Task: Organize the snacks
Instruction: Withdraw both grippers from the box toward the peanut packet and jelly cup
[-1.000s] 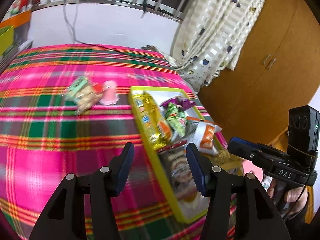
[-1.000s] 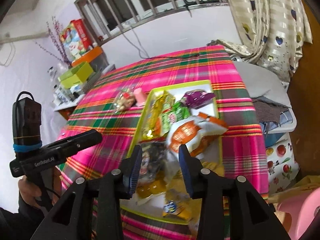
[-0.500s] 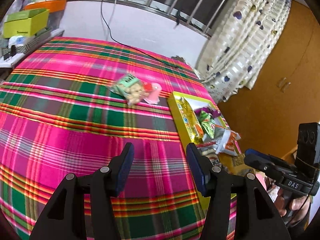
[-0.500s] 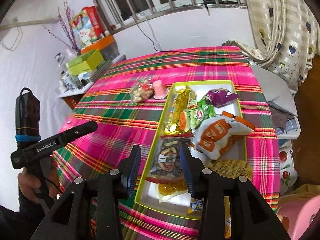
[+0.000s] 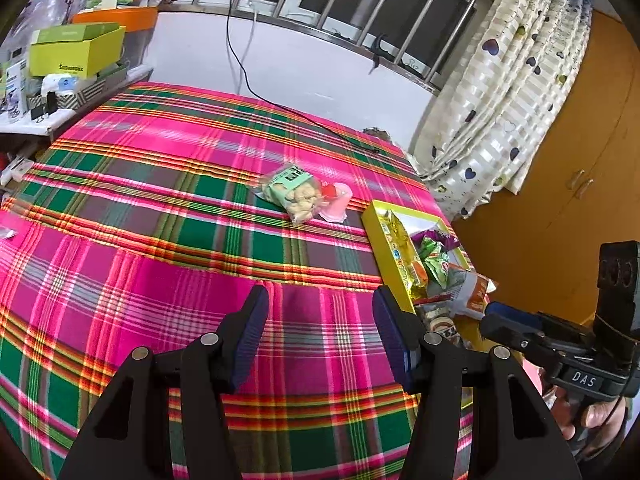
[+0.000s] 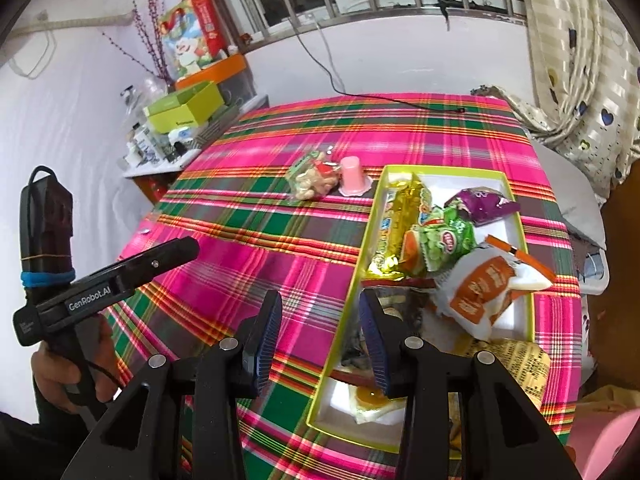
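A yellow-green tray [image 6: 444, 171] [image 5: 370, 216] holding several snack packets sits on the right side of a pink plaid tablecloth. To its left on the cloth lie a clear bag of biscuits [image 5: 294, 192] [image 6: 312, 180] and a pink jelly cup [image 5: 339, 201] [image 6: 353, 174], touching each other. My left gripper [image 5: 320, 336] hovers open over bare cloth, well short of the biscuit bag, with nothing between its fingers. My right gripper [image 6: 318, 338] stands open over the tray's near left rim and is empty. Each gripper also shows side-on in the other's view.
A shelf with a green box [image 5: 76, 50] and small items stands at the table's far left. A black cable [image 5: 304, 114] runs across the far cloth. Curtain [image 5: 500, 92] and wooden cabinet [image 5: 580, 184] are on the right. A pink stool [image 6: 600, 440] stands at the near right.
Both grippers have drawn back and swung left, away from the tray. The left view now faces open cloth instead of the tray. Both openings look unchanged.
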`<state>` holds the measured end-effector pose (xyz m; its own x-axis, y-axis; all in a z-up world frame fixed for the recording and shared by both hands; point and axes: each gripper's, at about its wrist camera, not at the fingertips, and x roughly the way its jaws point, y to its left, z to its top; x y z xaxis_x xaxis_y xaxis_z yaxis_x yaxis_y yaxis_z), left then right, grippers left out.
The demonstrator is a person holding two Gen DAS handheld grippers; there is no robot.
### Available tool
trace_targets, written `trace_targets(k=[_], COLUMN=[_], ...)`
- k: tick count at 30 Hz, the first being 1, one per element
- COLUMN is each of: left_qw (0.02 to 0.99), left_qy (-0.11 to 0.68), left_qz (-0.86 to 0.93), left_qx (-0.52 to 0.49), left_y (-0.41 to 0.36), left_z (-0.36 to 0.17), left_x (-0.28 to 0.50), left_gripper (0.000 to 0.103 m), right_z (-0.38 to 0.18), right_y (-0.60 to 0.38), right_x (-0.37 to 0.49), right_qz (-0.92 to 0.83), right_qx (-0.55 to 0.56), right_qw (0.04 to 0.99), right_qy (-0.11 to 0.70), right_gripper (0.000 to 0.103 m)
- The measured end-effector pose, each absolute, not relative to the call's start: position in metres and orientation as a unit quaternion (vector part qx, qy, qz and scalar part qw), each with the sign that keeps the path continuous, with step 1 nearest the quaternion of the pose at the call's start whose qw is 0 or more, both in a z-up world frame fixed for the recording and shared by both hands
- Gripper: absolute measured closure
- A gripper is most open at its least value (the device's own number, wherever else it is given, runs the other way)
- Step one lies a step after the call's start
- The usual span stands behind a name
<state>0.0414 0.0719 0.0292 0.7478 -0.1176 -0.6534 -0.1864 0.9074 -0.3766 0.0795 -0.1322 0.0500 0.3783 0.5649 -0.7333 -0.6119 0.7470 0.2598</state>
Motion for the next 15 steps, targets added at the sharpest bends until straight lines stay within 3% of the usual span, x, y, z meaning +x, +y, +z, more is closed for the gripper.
trace_targets(k=[15], left_qw=[0.905], left_qy=[0.353], left_qz=[0.015], left_qx=[-0.235], left_y=[0.088], left_z=[0.018], left_x=[0.037], left_gripper=[0.048], right_z=[0.050], right_y=[-0.099], right_x=[0.087], right_qz=[0.368], right_qx=[-0.051], right_qw=[0.822], right_qy=[0.432], right_gripper=[0.065])
